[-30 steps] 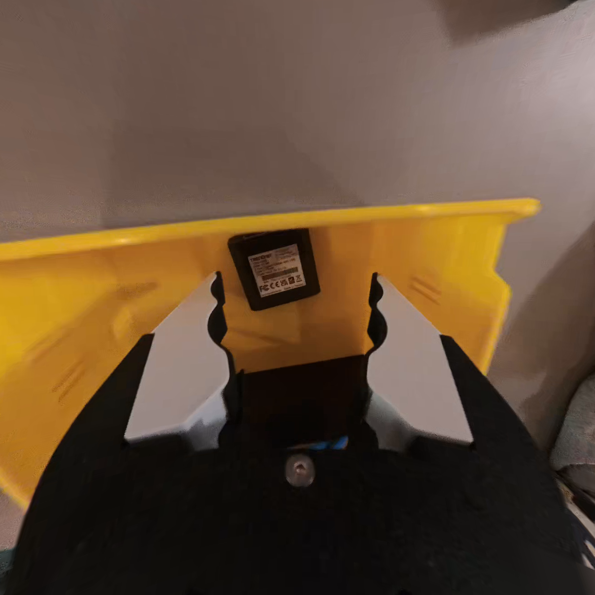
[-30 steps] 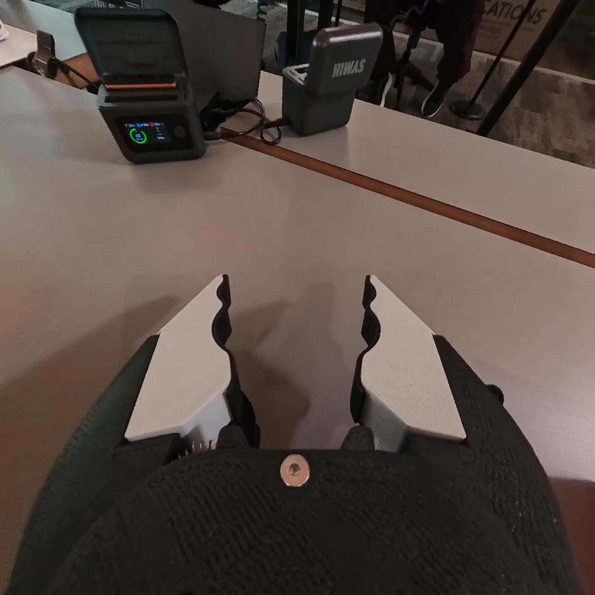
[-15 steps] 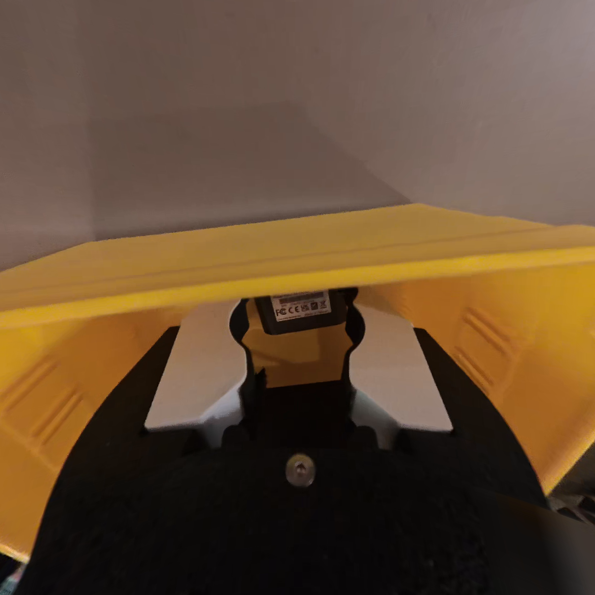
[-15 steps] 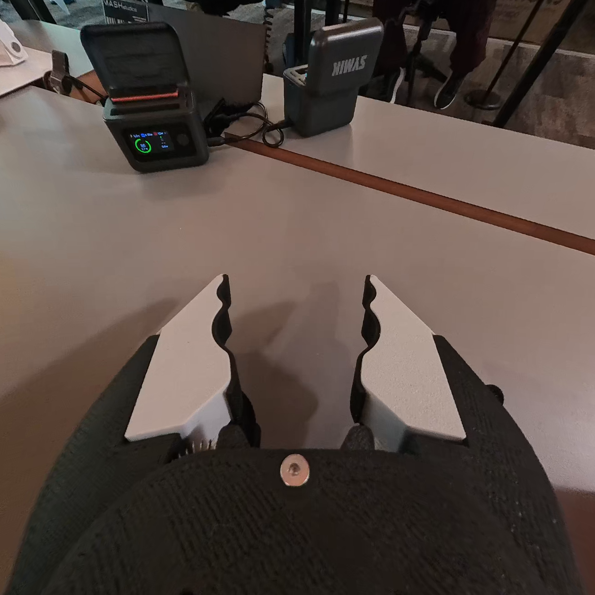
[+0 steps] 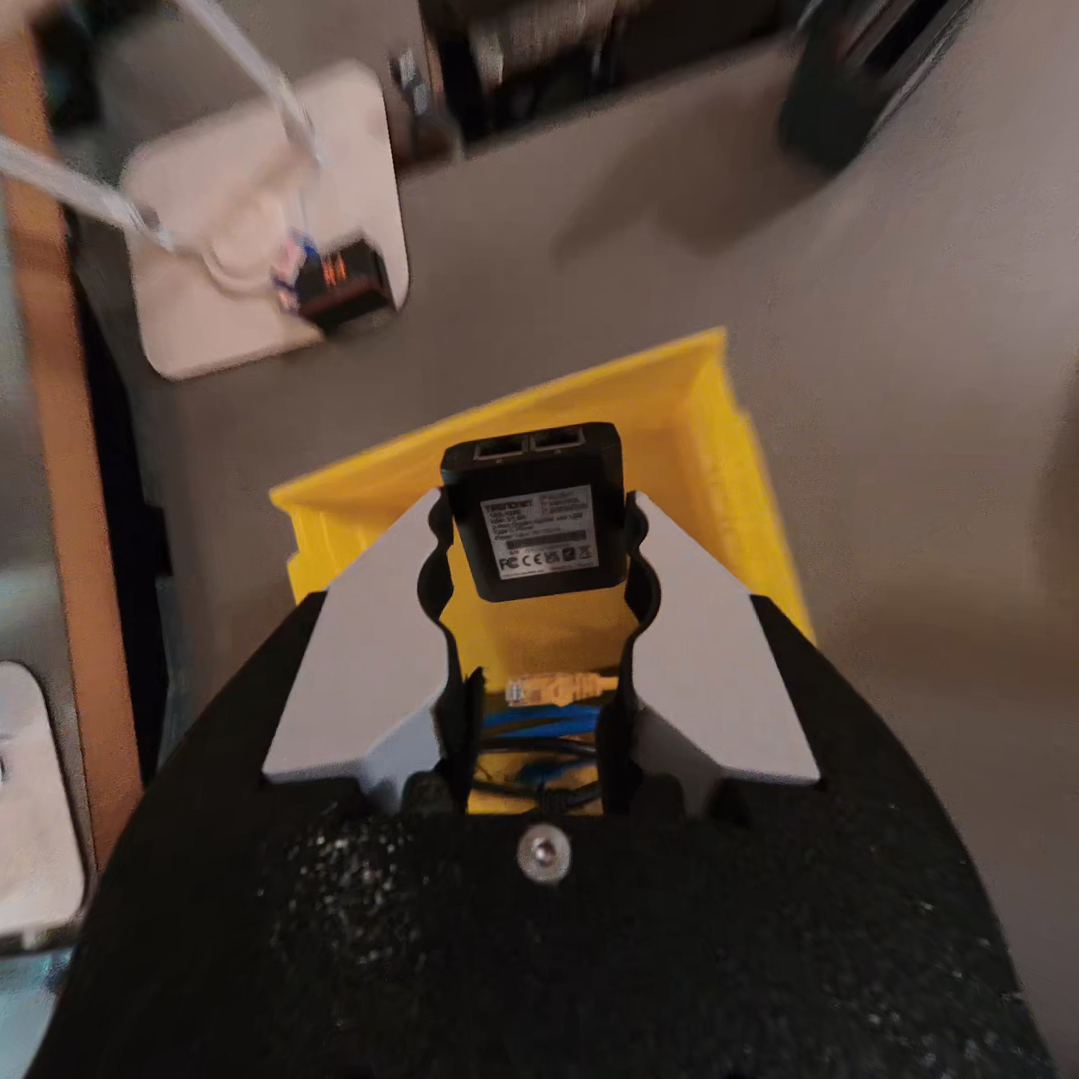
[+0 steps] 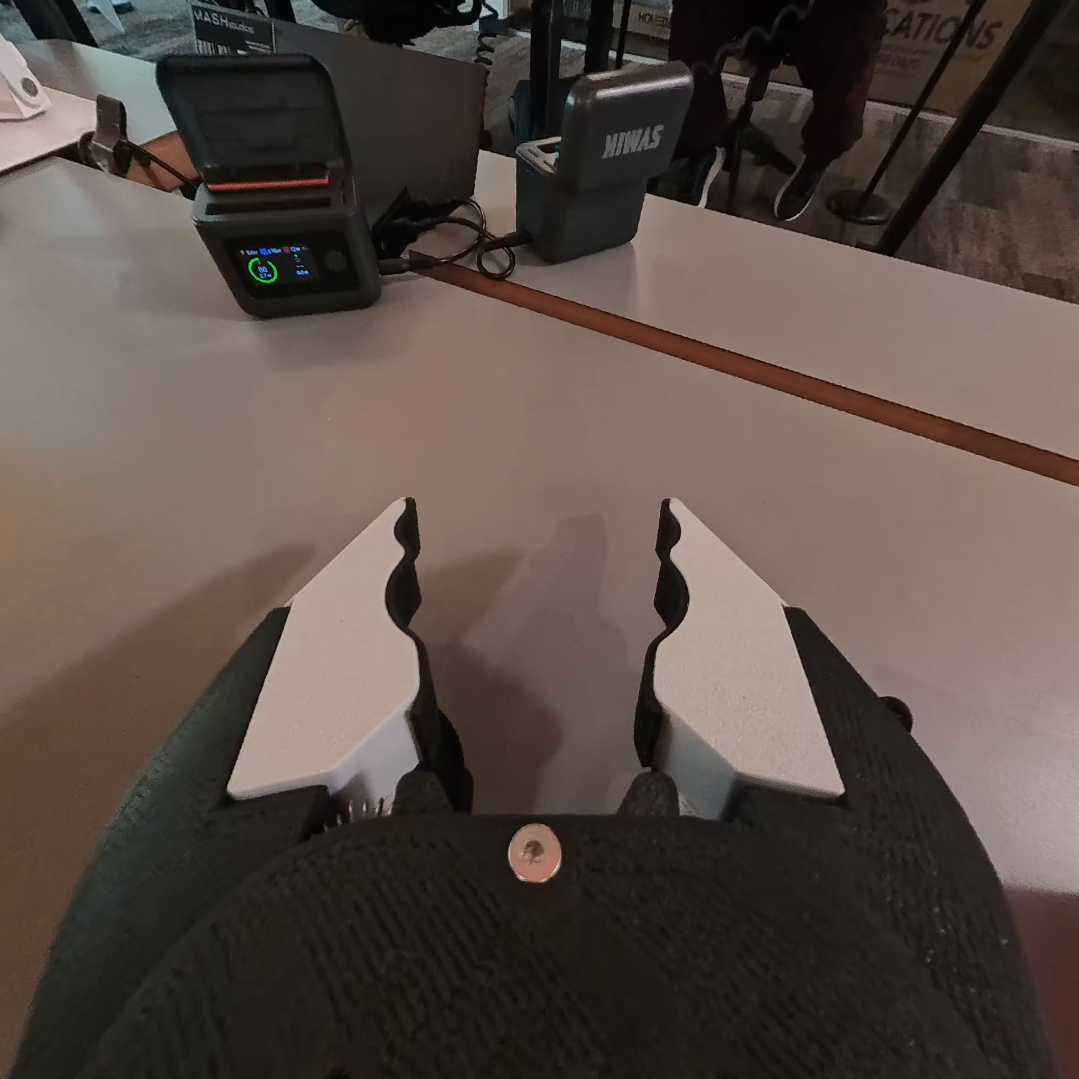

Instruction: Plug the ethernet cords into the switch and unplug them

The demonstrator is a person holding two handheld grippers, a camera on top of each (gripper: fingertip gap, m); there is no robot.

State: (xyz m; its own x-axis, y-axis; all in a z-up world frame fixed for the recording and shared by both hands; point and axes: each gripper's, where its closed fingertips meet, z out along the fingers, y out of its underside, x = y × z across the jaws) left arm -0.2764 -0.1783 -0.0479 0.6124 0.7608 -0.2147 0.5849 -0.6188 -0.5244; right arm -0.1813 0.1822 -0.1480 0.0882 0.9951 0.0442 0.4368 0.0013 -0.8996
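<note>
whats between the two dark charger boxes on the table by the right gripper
In the right wrist view, a tangle of dark cables lies on the table between the box with the lit screen and the grey box; nothing else shows there.

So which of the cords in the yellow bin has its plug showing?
The orange cord: its clear plug shows beside the blue cord and black cord, which show only loops.

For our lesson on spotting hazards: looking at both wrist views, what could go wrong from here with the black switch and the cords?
1. The left hand-held gripper pinches the switch only near its fingertips above the yellow bin; it could slip or twist.
2. The orange cord and blue cord lie tangled below, so they may snag.
3. The right hand-held gripper is open and empty, offering no support.
</note>
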